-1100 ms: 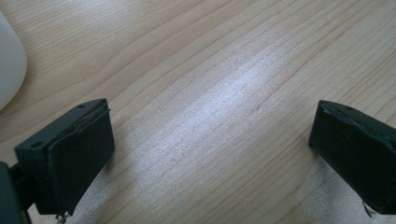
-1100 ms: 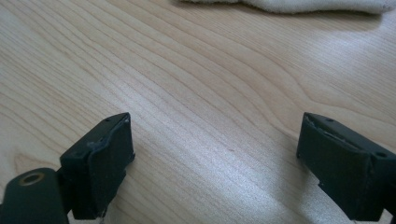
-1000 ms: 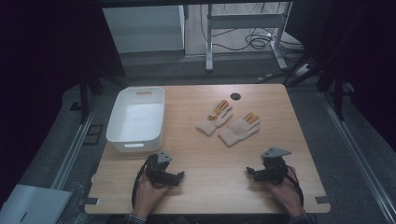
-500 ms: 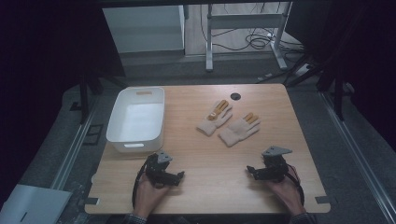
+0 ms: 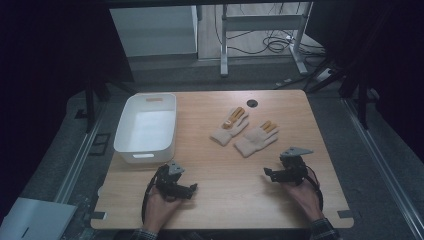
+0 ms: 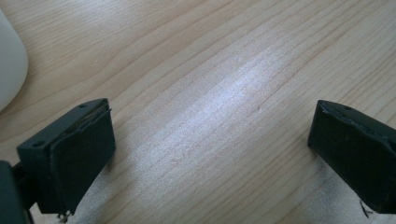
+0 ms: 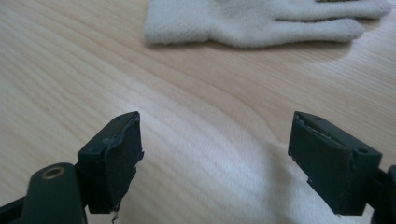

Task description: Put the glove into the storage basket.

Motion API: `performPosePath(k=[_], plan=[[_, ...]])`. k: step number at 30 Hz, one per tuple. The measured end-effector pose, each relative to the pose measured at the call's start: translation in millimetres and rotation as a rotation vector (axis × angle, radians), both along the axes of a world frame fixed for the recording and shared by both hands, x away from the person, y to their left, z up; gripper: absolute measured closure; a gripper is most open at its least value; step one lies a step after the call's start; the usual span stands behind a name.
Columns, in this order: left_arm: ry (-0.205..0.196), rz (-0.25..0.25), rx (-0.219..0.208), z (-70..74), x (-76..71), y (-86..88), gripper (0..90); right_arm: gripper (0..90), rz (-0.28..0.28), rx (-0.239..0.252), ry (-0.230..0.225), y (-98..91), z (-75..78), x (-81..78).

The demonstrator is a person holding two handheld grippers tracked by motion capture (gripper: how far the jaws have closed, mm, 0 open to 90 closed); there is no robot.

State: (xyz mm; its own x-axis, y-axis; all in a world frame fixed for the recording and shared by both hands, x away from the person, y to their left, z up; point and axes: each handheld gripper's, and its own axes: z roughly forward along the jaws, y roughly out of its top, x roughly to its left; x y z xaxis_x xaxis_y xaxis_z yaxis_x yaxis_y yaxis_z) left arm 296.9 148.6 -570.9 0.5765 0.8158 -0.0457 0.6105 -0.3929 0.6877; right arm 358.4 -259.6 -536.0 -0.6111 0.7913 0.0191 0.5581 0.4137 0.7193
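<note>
The 2 cream gloves (image 5: 244,132) lay side by side on the wooden table (image 5: 225,200), right of the white plastic bin (image 5: 145,129). The right gripper (image 5: 270,172) rested near the nearer glove (image 7: 252,21), its jaws wide, having just been closing slightly on nothing. The left gripper (image 5: 190,188), also wide and empty, sat just in front of the bin.

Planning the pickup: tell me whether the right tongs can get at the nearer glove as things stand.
Probably yes. The right tongs stand open and empty, and bare table lies between them and the nearer glove, with nothing in the way.
</note>
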Motion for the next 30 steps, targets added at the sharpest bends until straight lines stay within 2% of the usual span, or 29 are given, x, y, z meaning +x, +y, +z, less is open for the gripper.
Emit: performPosePath(k=[3, 12, 15, 24, 30], plan=[[0.001, 0.001, 0.000, 0.0, -0.1, 0.0, 0.6, 19.1, 0.003, 0.002, 0.008, 3.9, 1.0, 7.0], [0.002, -0.002, 0.003, 0.2, -0.1, 0.2, 0.7, 20.4, -0.007, -0.010, -0.028, 17.7, 12.6, 27.1], [0.002, -0.002, 0.003, 0.2, -0.1, 0.2, 0.6, 22.3, 0.001, 0.000, -0.018, 20.1, 14.4, 33.3], [0.002, -0.002, 0.003, 0.2, -0.1, 0.2, 0.7, 37.9, 0.023, 0.013, -0.017, 29.9, 19.9, 58.7], [0.001, -0.002, 0.003, 0.1, -0.1, 0.2, 0.7, 47.3, 0.017, -0.013, -0.027, 34.7, 22.3, 75.1]])
